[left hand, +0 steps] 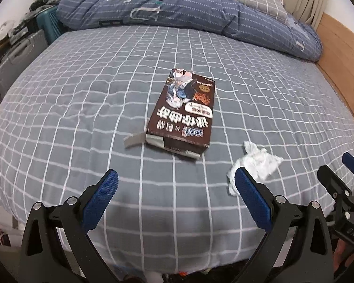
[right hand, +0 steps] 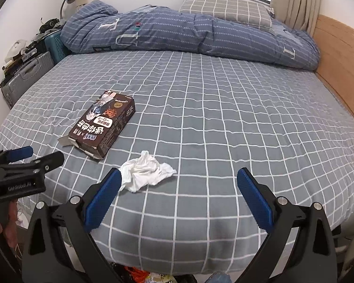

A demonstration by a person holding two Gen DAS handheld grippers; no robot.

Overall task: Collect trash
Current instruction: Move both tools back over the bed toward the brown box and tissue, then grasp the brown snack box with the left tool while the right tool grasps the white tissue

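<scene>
A brown snack box (left hand: 183, 110) with its end flaps open lies flat on the grey checked bed (left hand: 82, 118); it also shows in the right wrist view (right hand: 103, 127). A crumpled white tissue (left hand: 257, 162) lies near the bed's front edge, right of the box, and in the right wrist view (right hand: 146, 172) just beyond my left finger. My left gripper (left hand: 176, 184) is open and empty, short of the box. My right gripper (right hand: 179, 184) is open and empty, with the tissue at its left finger (right hand: 103, 200). The right gripper also shows at the left view's right edge (left hand: 342, 184).
A folded blue quilt (right hand: 177, 33) and a checked pillow (right hand: 226, 7) lie across the bed's far end. A wooden board (right hand: 342, 66) runs along the right side. Suitcases (right hand: 23, 77) and clutter stand to the left. Colourful wrappers (right hand: 141, 273) lie below the bed's front edge.
</scene>
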